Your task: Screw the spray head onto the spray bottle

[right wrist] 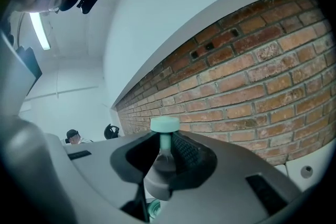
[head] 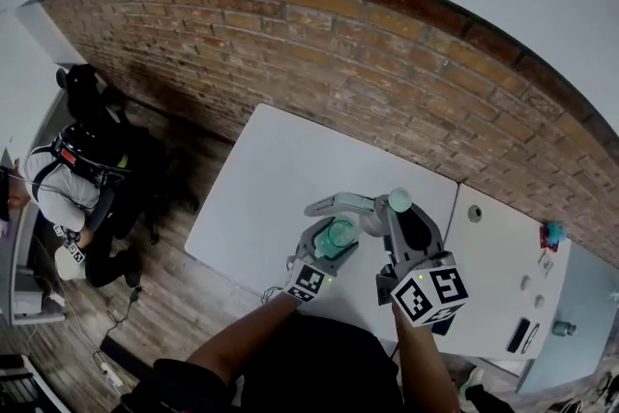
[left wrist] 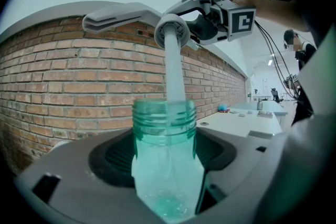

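Observation:
My left gripper is shut on a translucent teal spray bottle and holds it upright over the white table. In the left gripper view the bottle's threaded neck stands open between the jaws of the left gripper. The spray head's white dip tube reaches down into that mouth, while its collar hangs well above the neck. My right gripper is shut on the spray head, whose teal top sticks up between the jaws of the right gripper. Its white nozzle points left.
A brick wall runs behind the table. To the right stands a second white table with a small teal thing and other small items. A person crouches on the wooden floor at far left.

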Available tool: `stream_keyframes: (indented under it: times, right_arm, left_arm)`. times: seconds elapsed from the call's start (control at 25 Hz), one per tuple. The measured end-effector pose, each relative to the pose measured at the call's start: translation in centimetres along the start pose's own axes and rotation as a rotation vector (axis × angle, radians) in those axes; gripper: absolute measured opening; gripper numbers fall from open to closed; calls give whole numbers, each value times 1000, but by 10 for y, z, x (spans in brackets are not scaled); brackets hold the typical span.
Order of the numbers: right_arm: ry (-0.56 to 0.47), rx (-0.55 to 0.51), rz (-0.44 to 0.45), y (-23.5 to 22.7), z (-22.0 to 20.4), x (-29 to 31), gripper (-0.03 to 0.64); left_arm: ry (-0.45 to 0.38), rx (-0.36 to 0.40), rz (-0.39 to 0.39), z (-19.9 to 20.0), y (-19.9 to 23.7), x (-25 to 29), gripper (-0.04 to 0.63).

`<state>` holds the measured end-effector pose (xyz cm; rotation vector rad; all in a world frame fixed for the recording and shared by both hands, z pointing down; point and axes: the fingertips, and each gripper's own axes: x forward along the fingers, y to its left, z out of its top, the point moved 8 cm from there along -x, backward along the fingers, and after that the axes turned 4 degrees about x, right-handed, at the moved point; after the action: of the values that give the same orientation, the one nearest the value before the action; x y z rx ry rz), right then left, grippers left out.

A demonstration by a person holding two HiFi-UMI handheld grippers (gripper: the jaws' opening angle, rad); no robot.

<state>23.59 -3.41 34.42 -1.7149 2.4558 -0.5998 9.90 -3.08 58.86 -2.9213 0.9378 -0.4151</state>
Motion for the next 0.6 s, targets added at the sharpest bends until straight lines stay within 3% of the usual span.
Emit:
stream_keyframes:
  times: [0.6]
  right_arm:
    - [41,-80,27,4,-41,2,69]
  left_arm:
    - [0,-3,-5,0,-1,-1,322]
